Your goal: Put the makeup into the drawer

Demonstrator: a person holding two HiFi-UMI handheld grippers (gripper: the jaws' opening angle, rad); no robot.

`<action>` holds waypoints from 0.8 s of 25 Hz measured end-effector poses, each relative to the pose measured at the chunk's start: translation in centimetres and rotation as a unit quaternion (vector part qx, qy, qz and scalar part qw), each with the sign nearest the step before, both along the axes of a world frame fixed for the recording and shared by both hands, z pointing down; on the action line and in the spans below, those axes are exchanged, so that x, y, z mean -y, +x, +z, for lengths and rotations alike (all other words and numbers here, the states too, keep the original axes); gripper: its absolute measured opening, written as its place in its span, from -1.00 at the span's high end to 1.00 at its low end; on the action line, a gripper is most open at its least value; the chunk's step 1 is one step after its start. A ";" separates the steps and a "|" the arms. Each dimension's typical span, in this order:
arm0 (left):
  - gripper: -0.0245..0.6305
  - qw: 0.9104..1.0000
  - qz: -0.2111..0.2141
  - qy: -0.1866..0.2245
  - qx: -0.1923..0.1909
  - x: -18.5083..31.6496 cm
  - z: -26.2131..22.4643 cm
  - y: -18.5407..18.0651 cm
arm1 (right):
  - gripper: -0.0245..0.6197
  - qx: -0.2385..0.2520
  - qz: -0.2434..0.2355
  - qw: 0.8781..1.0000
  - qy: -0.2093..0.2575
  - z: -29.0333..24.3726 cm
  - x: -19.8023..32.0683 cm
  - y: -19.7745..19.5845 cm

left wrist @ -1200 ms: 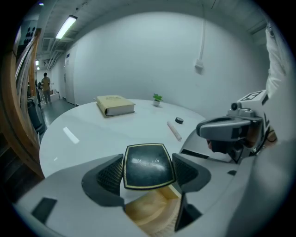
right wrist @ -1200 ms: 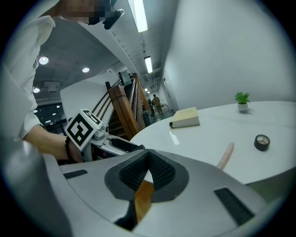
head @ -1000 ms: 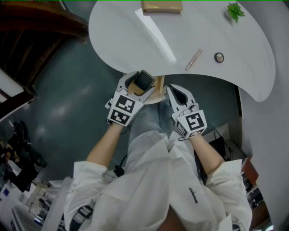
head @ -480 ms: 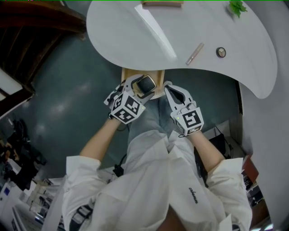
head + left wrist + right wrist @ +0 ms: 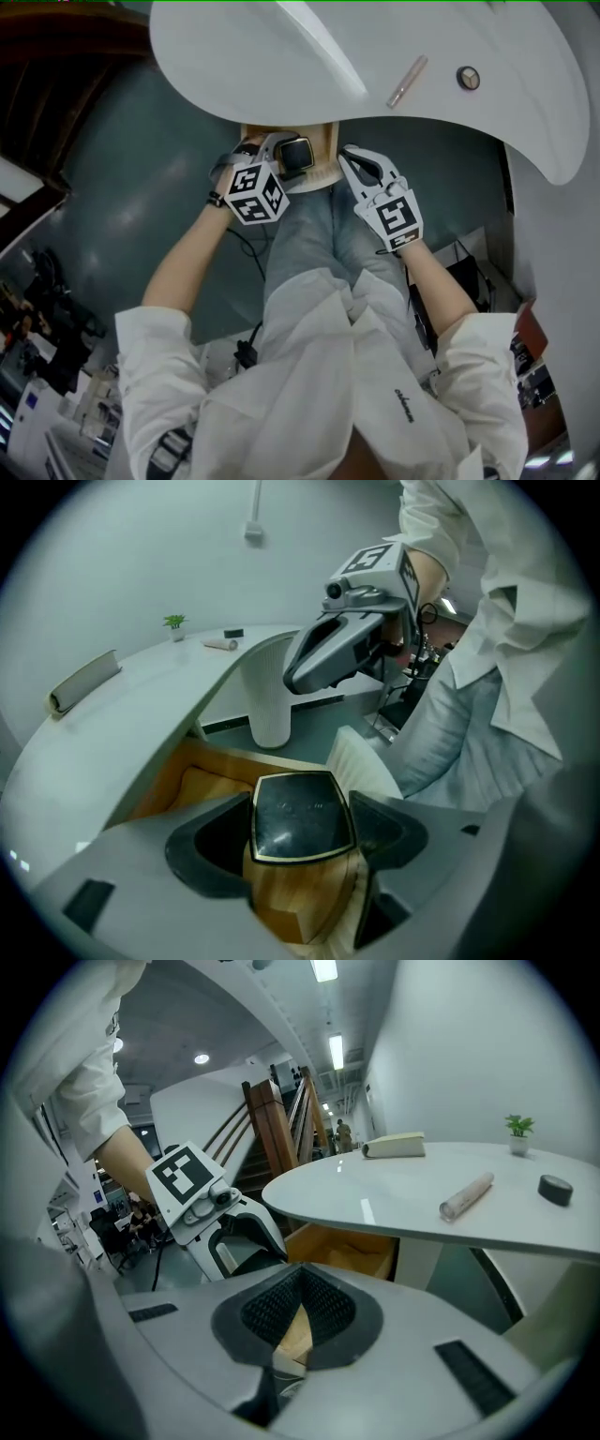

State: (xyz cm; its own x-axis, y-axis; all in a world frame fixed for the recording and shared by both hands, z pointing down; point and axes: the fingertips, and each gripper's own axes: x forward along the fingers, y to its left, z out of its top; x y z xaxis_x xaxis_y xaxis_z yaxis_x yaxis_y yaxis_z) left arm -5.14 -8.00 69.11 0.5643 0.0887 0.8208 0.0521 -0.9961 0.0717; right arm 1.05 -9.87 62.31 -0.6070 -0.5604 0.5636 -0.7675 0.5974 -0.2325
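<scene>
Black compact (image 5: pixel 302 813) held over the open drawer (image 5: pixel 187 766)
The left gripper (image 5: pixel 298 155) clamps the gold-rimmed compact just above the wooden drawer under the white table (image 5: pixel 281 66); its lid lettering is unreadable. The right gripper (image 5: pixel 300 1279) has its jaws closed together, empty. A pinkish tube (image 5: pixel 406 82) and a round dark item (image 5: pixel 467 78) lie on the table

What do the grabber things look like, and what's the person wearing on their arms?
The left gripper and right gripper are light grey shells with dark ribbed pads inside the jaws. Each carries a cube of black-and-white square markers. The person wears a white shirt with elbow-length sleeves, and a dark band on the left wrist.
</scene>
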 end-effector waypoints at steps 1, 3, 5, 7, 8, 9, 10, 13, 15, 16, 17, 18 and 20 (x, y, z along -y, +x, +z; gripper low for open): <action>-0.12 1.000 0.010 0.003 0.003 -0.1 0.6 0.0 | 0.87 -0.001 0.000 1.000 -0.001 0.5 0.0 0.1; -0.12 0.999 0.032 0.008 0.010 -0.3 2.0 0.1 | 0.87 0.000 0.003 1.000 -0.003 1.6 0.1 0.3; -0.12 0.998 0.051 0.005 0.021 -0.5 3.2 0.3 | 0.87 0.002 0.009 1.000 -0.007 2.6 0.1 0.5; -0.12 0.998 0.062 -0.005 0.032 -0.7 3.9 0.5 | 0.87 0.005 0.013 1.000 -0.010 3.5 0.0 0.7; -0.12 0.997 0.066 -0.008 0.034 -0.7 4.0 0.6 | 0.87 0.007 0.015 1.000 -0.011 3.8 0.0 0.7; -0.12 0.997 0.070 -0.006 0.033 -0.7 3.9 0.7 | 0.87 0.009 0.016 1.000 -0.011 4.0 0.0 0.6; -0.12 0.997 0.075 -0.002 0.032 -0.6 3.7 0.7 | 0.87 0.012 0.017 1.000 -0.011 4.1 -0.1 0.5; -0.12 0.995 0.097 0.014 0.034 -0.3 3.5 1.3 | 0.87 0.018 0.021 1.000 -0.012 4.3 -0.3 0.3; -0.12 0.991 0.123 0.028 0.043 -0.2 4.4 1.9 | 0.87 0.018 0.023 1.000 -0.011 4.4 -0.4 0.4; -0.12 0.989 0.134 0.032 0.049 -0.3 5.1 2.0 | 0.87 0.017 0.024 1.000 -0.011 4.5 -0.4 0.5; -0.12 0.988 0.143 0.033 0.054 -0.3 5.8 2.1 | 0.87 0.017 0.026 0.999 -0.011 4.5 -0.4 0.6; -0.12 0.986 0.149 0.033 0.059 -0.3 6.5 2.2 | 0.87 0.019 0.029 0.999 -0.011 4.5 -0.4 0.6; -0.12 0.984 0.159 0.033 0.068 -0.3 7.7 2.4 | 0.87 0.021 0.034 0.999 -0.012 4.7 -0.2 0.9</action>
